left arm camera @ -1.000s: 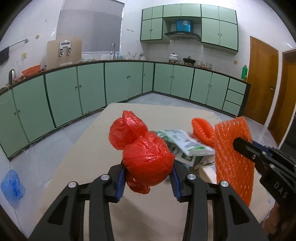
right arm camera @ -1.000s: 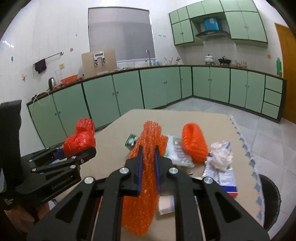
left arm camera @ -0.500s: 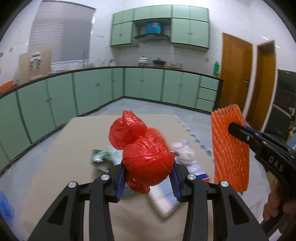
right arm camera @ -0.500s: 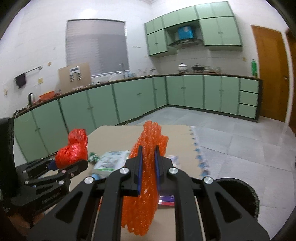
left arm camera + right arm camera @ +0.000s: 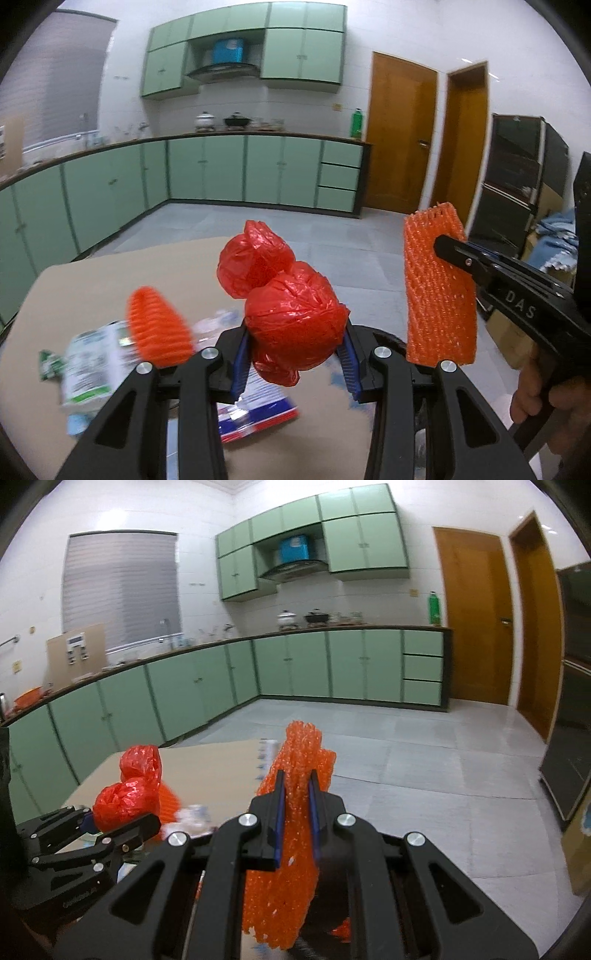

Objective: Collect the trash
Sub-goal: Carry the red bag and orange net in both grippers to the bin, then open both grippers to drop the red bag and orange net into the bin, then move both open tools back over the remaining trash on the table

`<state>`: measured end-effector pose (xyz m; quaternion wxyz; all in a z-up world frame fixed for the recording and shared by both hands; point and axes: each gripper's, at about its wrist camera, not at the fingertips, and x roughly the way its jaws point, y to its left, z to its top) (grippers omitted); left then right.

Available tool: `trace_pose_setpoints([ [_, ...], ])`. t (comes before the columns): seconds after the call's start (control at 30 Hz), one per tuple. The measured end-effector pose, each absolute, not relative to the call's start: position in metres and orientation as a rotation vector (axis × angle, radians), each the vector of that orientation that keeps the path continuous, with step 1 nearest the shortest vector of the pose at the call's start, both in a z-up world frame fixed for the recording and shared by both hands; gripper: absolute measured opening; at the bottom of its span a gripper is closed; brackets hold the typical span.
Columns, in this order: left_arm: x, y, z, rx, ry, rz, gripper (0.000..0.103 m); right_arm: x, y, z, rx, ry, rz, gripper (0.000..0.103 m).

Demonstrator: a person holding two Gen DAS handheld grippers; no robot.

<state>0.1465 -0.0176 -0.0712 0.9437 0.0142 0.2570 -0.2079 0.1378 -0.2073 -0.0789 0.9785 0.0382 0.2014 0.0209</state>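
Left gripper [image 5: 293, 354] jaws pinching crumpled red plastic bag [image 5: 286, 306], right gripper [image 5: 295, 805] jaws clamping orange foam mesh sleeve [image 5: 291, 834], both above tan table [image 5: 110, 280].

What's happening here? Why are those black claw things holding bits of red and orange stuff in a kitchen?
A person is clearing rubbish off a table, working a handheld gripper in each hand. The left gripper is clamped on a crumpled red plastic bag. The right gripper pinches an orange foam net sleeve that hangs down from it. Both pieces are lifted off the brown table. More litter lies there: another orange foam net, a white and green wrapper and a red, white and blue packet.
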Motion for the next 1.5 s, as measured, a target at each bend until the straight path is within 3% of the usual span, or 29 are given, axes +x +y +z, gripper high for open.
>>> trace_pose_setpoints([
  [0.73, 0.232, -0.168, -0.138, 0.094, 0.694, -0.578, 0.045, 0.214, -0.333, -0.185, 0.123, 0.565, -0.123, 0.013],
  [0.93, 0.238, -0.183, -0.147, 0.107, 0.720, -0.599, 0.060, 0.223, -0.347, -0.199, 0.135, 0.587, -0.129, 0.028],
  [1.03, 0.241, -0.186, -0.148, 0.117, 0.727, -0.599, 0.061, 0.226, -0.351, -0.204, 0.142, 0.591, -0.133, 0.033],
  [1.1, 0.242, -0.189, -0.148, 0.118, 0.726, -0.596, 0.061, 0.227, -0.354, -0.205, 0.151, 0.592, -0.137, 0.044],
  [1.23, 0.239, -0.181, -0.143, 0.116, 0.706, -0.574, 0.063, 0.228, -0.356, -0.203, 0.159, 0.592, -0.140, 0.049],
  [1.33, 0.232, -0.167, -0.134, 0.096, 0.674, -0.548, 0.067, 0.221, -0.353, -0.194, 0.167, 0.571, -0.146, 0.062],
  [1.4, 0.227, -0.155, -0.125, 0.081, 0.648, -0.526, 0.069, 0.215, -0.348, -0.185, 0.165, 0.546, -0.150, 0.080],
  [1.47, 0.221, -0.142, -0.116, 0.076, 0.617, -0.500, 0.075, 0.207, -0.339, -0.174, 0.159, 0.514, -0.162, 0.091],
  [1.5, 0.218, -0.135, -0.112, 0.073, 0.601, -0.484, 0.077, 0.203, -0.334, -0.168, 0.157, 0.497, -0.165, 0.092],
])
